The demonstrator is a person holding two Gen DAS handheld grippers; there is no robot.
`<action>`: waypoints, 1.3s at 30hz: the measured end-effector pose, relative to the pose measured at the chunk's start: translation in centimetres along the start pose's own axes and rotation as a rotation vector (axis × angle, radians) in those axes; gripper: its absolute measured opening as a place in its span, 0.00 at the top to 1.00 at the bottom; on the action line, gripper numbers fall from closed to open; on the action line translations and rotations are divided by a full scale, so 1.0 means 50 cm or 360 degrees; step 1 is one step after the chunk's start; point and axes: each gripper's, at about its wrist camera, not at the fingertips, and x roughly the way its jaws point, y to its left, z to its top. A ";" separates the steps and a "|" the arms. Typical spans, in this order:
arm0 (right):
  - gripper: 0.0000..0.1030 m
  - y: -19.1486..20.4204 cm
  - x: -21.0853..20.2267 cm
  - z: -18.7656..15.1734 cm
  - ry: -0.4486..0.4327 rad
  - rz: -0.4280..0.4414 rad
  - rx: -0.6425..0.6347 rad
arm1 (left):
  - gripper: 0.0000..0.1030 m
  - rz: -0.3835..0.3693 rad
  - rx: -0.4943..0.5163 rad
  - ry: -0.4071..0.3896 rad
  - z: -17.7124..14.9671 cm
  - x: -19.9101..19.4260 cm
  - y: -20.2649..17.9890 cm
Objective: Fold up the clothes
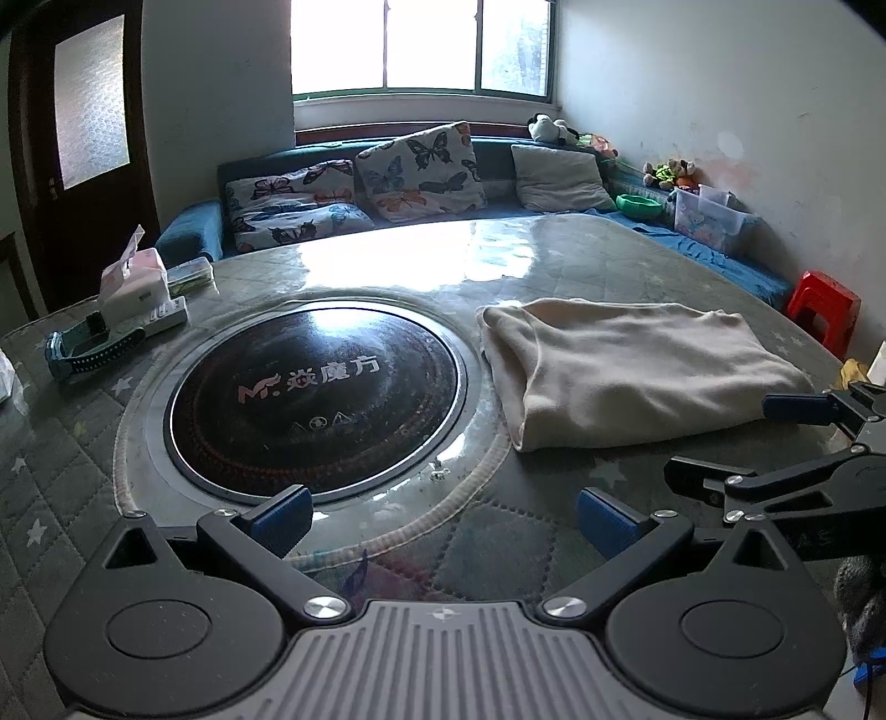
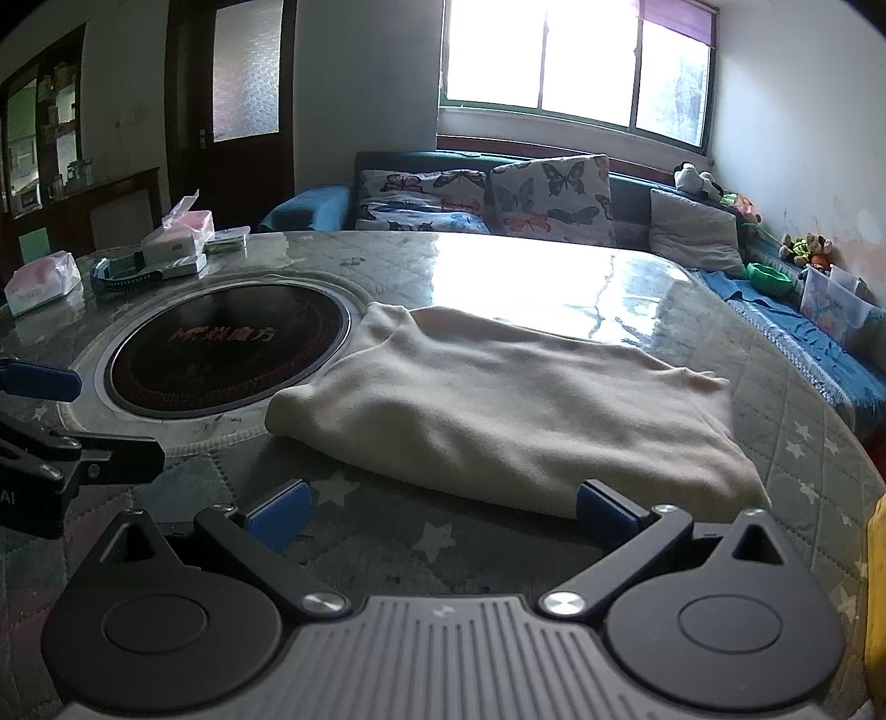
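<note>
Apparently complete: the cream garment (image 2: pixel 515 410) lies folded on the quilted table (image 1: pixel 498 266), at 3 o'clock from the induction hob (image 1: pixel 315 387). Left gripper (image 1: pixel 443 520) and right gripper (image 2: pixel 443 512) are spread, empty (no further fold judged necessary).

1. A home living room, lived in and a little worn.
2. Round dining table (image 1: pixel 554 260) under a quilted star-print cover and clear sheet, with a built-in hotpot cooktop (image 1: pixel 315 399) at its centre.
3. Blue corner sofa (image 1: pixel 188 232) along the far wall, piled with butterfly-print cushions (image 1: pixel 421 166) and one plain grey cushion (image 1: pixel 559 177).
4. Stuffed toys (image 1: pixel 554 130) on the sofa back, more in the corner beside a clear storage box (image 1: pixel 709 219) and a green bowl (image 1: pixel 639 204).
5. Bright window (image 1: pixel 421 47) above the sofa; dark wooden door (image 1: pixel 83 138) with frosted glass to the left.
6. Tissue pack (image 2: pixel 41 279), small boxes (image 2: pixel 177 238), a red plastic stool (image 1: pixel 825 310).
7. Beige folded garment (image 2: pixel 515 415) on the table.
</note>
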 end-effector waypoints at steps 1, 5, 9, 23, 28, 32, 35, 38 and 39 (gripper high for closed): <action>0.00 0.000 0.000 -0.001 0.0003 0.0000 0.0002 | 0.00 0.0002 0.0002 0.0001 -0.001 0.000 -0.001; 0.00 -0.001 0.000 -0.006 0.0011 -0.0001 0.0007 | 0.00 -0.0003 0.0000 0.0007 -0.006 -0.001 -0.006; 0.00 -0.002 0.000 -0.010 0.0018 -0.0004 0.0019 | 0.00 -0.0013 0.0013 0.0009 -0.011 -0.002 -0.016; 0.00 -0.011 -0.007 -0.024 0.0034 -0.0019 0.0052 | 0.00 -0.0049 0.0036 0.0028 -0.023 0.002 -0.038; 0.00 -0.012 -0.008 -0.027 0.0038 -0.0014 0.0059 | 0.00 -0.0060 0.0045 0.0031 -0.024 0.005 -0.043; 0.00 -0.013 -0.007 -0.029 0.0043 -0.0012 0.0068 | 0.00 -0.0069 0.0053 0.0034 -0.025 0.007 -0.047; 0.00 -0.013 -0.007 -0.030 0.0045 -0.0012 0.0069 | 0.00 -0.0076 0.0058 0.0036 -0.026 0.008 -0.050; 0.00 -0.016 -0.008 -0.031 0.0043 -0.0014 0.0075 | 0.00 -0.0079 0.0065 0.0037 -0.027 0.010 -0.054; 0.00 -0.016 -0.008 -0.031 0.0044 -0.0014 0.0077 | 0.00 -0.0079 0.0066 0.0038 -0.026 0.010 -0.054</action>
